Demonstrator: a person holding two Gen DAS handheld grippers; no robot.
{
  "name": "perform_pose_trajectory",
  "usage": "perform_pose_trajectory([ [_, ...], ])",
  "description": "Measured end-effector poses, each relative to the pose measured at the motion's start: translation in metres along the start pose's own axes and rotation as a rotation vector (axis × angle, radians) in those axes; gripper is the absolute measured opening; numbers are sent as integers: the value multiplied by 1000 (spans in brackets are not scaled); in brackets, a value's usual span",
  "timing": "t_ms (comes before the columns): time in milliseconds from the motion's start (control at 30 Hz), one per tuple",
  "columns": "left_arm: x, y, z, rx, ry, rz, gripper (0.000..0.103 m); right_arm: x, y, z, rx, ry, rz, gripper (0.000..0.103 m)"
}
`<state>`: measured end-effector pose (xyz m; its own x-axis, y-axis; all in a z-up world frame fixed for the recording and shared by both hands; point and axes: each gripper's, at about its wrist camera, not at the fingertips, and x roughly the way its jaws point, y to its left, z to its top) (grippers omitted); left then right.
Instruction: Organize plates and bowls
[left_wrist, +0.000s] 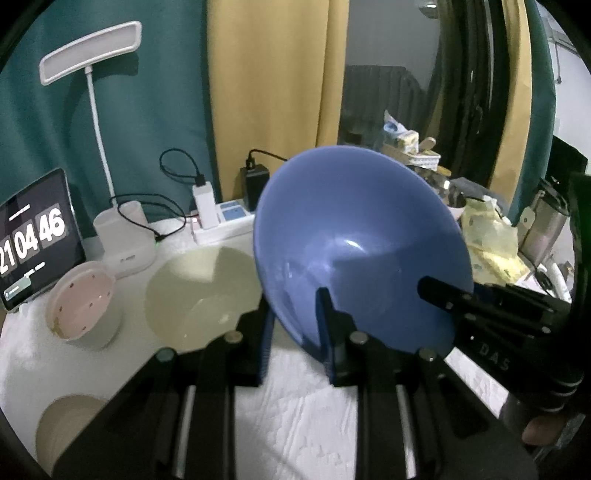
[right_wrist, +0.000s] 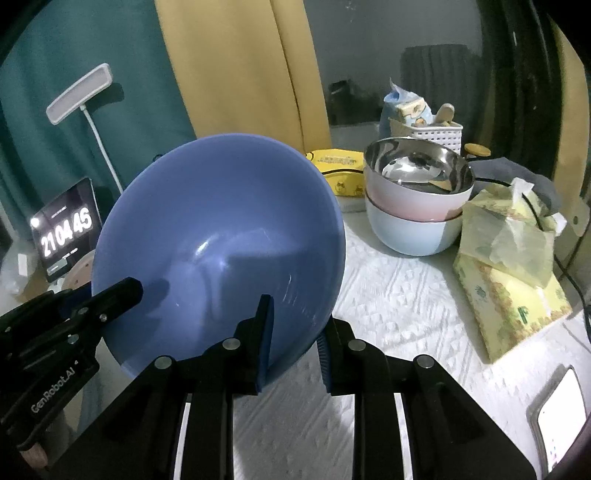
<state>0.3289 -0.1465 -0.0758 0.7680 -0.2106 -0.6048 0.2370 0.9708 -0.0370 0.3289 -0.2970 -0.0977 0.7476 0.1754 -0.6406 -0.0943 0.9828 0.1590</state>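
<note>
A large blue bowl (left_wrist: 362, 236) hangs tilted above the white tablecloth, held at its rim from two sides. My left gripper (left_wrist: 295, 332) is shut on the rim's near left part, one finger inside the bowl and one outside. My right gripper (right_wrist: 295, 336) is shut on the blue bowl (right_wrist: 221, 229) at the near right of its rim in the same way. Each wrist view shows the other tool on the bowl's edge: the right gripper (left_wrist: 443, 295) and the left gripper (right_wrist: 125, 291). A cream bowl (left_wrist: 199, 295) sits on the table just left of the blue one.
A pink-lined bowl (left_wrist: 81, 299) and a beige bowl (left_wrist: 62, 424) stand at the left. A steel, pink and pale blue bowl stack (right_wrist: 417, 206) stands at the back right beside tissue packs (right_wrist: 509, 266). A clock tablet (left_wrist: 33, 236), lamp base (left_wrist: 125, 240) and power strip (left_wrist: 221, 221) line the back.
</note>
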Motion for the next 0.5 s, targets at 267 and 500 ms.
perform_pose_trajectory([
  [267,-25,6,-11,-8,-18,-11,22,-22,16,-9,-3,-7,-15,24],
  [500,-42,10,-24,-10,-24,-23,22,-39,30,-18,-26,-9,-26,24],
])
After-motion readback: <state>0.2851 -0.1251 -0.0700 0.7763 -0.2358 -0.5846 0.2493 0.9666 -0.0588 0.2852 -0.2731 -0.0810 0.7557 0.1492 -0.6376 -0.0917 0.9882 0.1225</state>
